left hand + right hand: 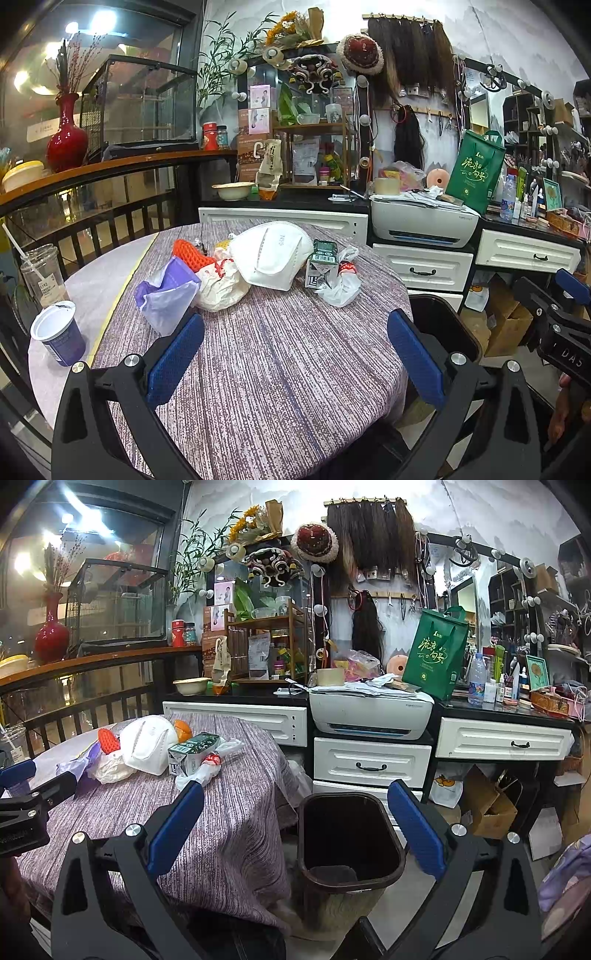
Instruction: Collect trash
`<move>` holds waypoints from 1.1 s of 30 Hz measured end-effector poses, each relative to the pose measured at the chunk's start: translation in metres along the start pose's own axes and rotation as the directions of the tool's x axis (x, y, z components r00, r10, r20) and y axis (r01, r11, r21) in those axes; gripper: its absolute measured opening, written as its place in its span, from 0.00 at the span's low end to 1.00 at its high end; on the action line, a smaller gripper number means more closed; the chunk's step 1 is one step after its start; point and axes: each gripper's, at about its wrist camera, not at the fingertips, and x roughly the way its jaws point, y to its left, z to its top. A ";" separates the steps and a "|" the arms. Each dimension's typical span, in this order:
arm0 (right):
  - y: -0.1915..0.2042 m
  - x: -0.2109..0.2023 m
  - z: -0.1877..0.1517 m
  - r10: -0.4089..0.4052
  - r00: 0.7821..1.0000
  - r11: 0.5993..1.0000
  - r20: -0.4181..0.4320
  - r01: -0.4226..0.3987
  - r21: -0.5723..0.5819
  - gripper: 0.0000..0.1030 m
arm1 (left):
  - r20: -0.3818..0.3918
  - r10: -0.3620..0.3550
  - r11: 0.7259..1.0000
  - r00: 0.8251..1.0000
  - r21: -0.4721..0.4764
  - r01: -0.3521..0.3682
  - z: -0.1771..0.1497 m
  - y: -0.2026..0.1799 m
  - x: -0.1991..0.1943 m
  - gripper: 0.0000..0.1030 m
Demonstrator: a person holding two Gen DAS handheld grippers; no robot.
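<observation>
The left tongs (295,354) stand wide open with nothing between them, their flat blue ribbed pads (175,360) set on black angular arms with silver bolts. They hover above the near part of a round table (280,369) covered in a purple-and-white woven cloth with a streaky, coarse weave. The right tongs (295,827) are equally spread and empty, held beside the table's edge over a dark, rounded-rectangle plastic trash bin (347,845) that stands on the floor just beside the drooping cloth.

The trash lies clustered toward the far middle of the table. A white moulded respirator mask (271,254), domed and stiff, leans on a crumpled cream paper wrapper (219,286). Just left of it is a limp translucent purple plastic bag (166,291), and behind that an orange knitted piece (190,253) with a chunky ribbed texture. To the right of the mask a squashed green-and-white drink carton (321,264) touches a knotted white plastic bag (341,282).

At the table's left edge, well apart from the pile, a blue-sided yoghurt-style cup (59,338) with a white rim stands upright, and behind it a clear plastic cup (42,275) holds a white straw.

Beyond the table, white panelled drawers (424,269) carry a white printer (424,223) and a green fabric tote bag (476,171).
</observation>
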 end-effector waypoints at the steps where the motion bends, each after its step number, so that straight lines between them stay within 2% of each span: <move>1: 0.000 0.000 0.000 0.000 1.000 1.000 -0.001 0.000 0.000 0.95 | 0.000 0.000 1.000 1.000 0.000 0.000 0.000 0.000 0.000 0.95; 25: 0.002 0.004 -0.005 0.000 1.000 1.000 -0.014 0.000 -0.003 0.95 | -0.005 0.001 1.000 1.000 0.003 -0.001 0.000 0.000 0.001 0.95; 33: 0.004 0.006 -0.007 0.004 1.000 1.000 -0.031 -0.005 -0.011 0.95 | -0.021 0.006 1.000 1.000 0.010 -0.005 -0.016 0.001 0.002 0.95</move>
